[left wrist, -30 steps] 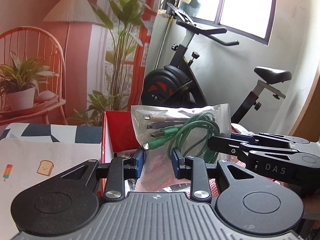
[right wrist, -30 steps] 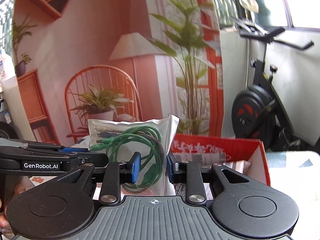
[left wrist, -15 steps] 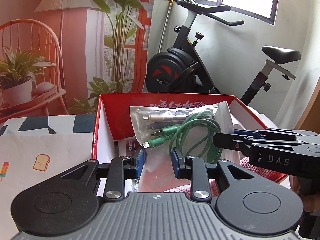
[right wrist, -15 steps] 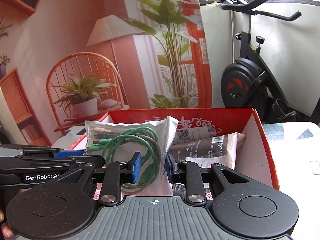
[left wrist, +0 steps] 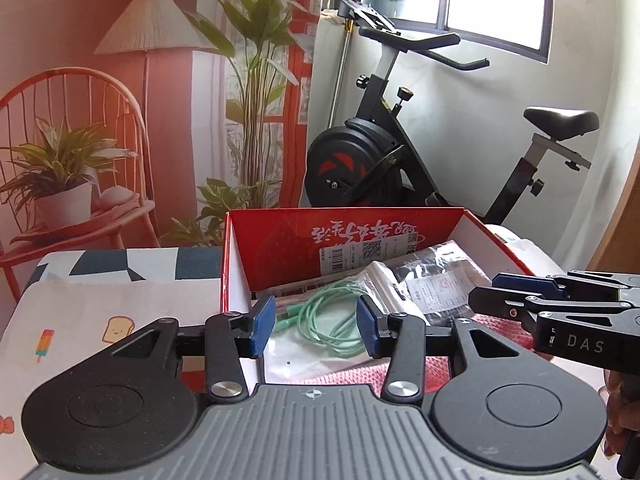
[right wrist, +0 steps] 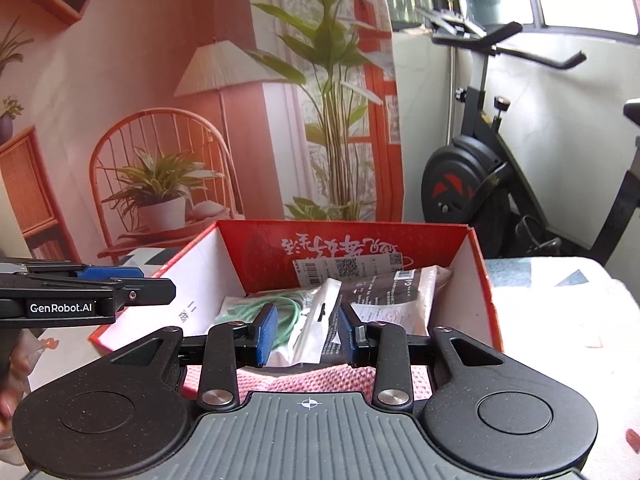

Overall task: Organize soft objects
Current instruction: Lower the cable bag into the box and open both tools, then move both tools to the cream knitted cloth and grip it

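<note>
Both grippers have just been opening: the left gripper [left wrist: 316, 326] and the right gripper [right wrist: 306, 334] stand parted and empty, pads clear of the clear cable bag [left wrist: 340, 320], which lies in the red box [left wrist: 236, 264] against a dark packet [right wrist: 404, 300]. The slack bag could snag on a withdrawing finger and lift back out.

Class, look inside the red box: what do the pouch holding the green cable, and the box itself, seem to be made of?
The clear pouch with the coiled green cable looks like thin glossy plastic film: the cable shows through, and it creases and glints. The red open-topped box is probably printed cardboard: flat matte walls, red outside and on its back wall, plain white inside at the sides.
</note>
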`<state>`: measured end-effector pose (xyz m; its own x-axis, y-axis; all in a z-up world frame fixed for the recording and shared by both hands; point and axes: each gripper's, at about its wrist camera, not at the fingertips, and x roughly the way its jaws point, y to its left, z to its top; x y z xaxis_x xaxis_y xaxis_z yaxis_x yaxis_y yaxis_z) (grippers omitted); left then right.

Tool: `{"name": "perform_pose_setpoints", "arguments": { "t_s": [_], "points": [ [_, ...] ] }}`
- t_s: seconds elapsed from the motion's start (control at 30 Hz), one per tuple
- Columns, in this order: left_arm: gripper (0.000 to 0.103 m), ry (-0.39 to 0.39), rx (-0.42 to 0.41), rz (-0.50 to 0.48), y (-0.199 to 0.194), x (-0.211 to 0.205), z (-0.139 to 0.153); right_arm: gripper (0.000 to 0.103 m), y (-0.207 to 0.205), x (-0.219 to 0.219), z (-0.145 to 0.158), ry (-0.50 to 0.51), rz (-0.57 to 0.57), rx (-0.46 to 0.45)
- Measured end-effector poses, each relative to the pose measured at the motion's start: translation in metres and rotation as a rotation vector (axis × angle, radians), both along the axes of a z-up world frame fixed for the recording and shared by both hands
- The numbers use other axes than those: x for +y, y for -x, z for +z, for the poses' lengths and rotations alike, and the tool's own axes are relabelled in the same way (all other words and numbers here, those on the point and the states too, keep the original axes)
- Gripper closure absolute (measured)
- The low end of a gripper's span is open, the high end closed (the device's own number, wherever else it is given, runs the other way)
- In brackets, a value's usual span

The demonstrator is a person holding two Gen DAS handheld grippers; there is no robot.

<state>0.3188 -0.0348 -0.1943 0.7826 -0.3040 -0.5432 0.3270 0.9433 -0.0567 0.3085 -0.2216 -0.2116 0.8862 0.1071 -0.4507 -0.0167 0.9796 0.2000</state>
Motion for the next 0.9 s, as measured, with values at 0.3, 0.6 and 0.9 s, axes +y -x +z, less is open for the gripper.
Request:
{"name": "perform_pose_setpoints", "arguments": {
  "t_s": [0.3,0.6,0.9],
  "points": [
    [0.051,0.029,-0.019,0.004,0.057,0.021,0.006,0.071,0.063,0.009,0.009,-0.021,-0.002,-0.032],
    [0.047,0.017,0.058,0.016,0.097,0.044,-0.033,0.071,0.117,0.018,-0.018,-0.042,0.002,0.022],
    [0.047,-0.001,0.188,0.074,0.096,0.058,-0.090,0.071,0.154,0.027,-0.057,-0.067,-0.022,0.114]
  ]
}}
